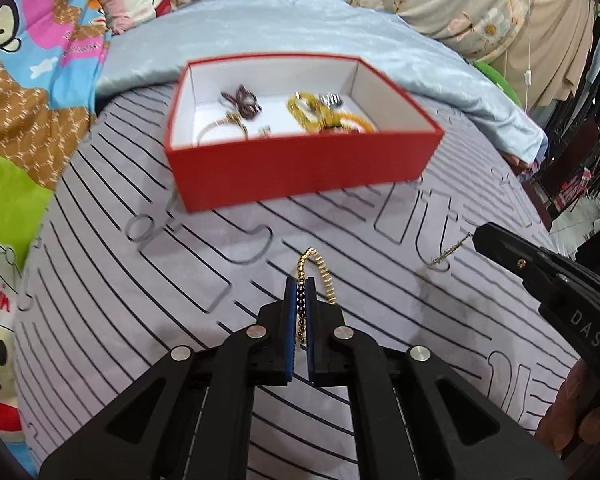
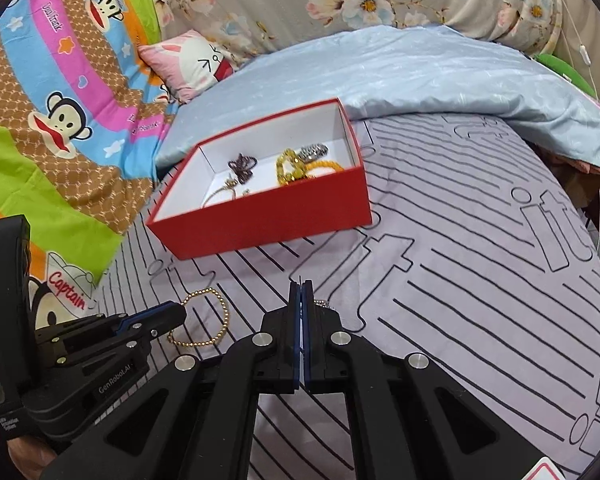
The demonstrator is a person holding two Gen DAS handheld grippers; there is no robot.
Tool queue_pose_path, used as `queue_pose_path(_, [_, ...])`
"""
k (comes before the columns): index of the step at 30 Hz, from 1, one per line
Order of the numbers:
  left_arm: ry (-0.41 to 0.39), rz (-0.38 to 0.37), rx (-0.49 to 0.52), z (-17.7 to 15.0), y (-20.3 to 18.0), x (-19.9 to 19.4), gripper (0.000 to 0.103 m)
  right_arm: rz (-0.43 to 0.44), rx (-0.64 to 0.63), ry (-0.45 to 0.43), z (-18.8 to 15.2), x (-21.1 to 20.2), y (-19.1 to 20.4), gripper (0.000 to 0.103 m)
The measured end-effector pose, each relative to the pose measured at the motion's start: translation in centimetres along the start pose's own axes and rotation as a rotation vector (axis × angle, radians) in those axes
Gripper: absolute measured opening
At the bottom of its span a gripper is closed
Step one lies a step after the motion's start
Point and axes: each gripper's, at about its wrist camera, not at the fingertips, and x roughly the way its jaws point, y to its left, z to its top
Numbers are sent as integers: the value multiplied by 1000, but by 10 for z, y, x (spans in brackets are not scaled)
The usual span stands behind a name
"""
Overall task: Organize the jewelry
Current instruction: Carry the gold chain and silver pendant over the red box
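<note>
My left gripper (image 1: pixel 300 282) is shut on a gold bead bracelet (image 1: pixel 326 274), whose loop arcs out past the fingertips just above the striped sheet. From the right wrist view, the same left gripper (image 2: pixel 182 312) holds the bracelet (image 2: pixel 225 312) at the lower left. My right gripper (image 2: pixel 301 285) is shut on a thin pale chain (image 2: pixel 323 302) that shows beside its right finger. In the left wrist view the right gripper (image 1: pixel 476 236) has that chain (image 1: pixel 452 249) dangling to the sheet. Beyond both stands an open red box (image 1: pixel 300 168) (image 2: pixel 268 216) holding several jewelry pieces.
Everything lies on a bed with a lilac striped sheet (image 1: pixel 140 280). A light blue quilt (image 2: pixel 440 76) is bunched behind the box. A bright cartoon blanket (image 2: pixel 60 120) and a pink pillow (image 2: pixel 188 64) lie to the left. A hand (image 1: pixel 572 412) grips the right tool.
</note>
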Motion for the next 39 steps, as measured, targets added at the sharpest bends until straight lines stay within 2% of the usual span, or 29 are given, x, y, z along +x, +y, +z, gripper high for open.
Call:
queue_pose_path(14, [-149,20,40,53,3,-40,3,51,-51,-88,43,-19,19,0])
queue_pose_path(20, [-201,35,55,81,1,-43,3,52,-77,-131,69,-18,28,0])
queue_pose_path(27, [-208,53,57,106,4,-28,3,48,-89,-148,96,-2,34,0])
queue_pose_path(39, [-170,77,52,127,5,12,3,55,-104,-109,113,39,42,0])
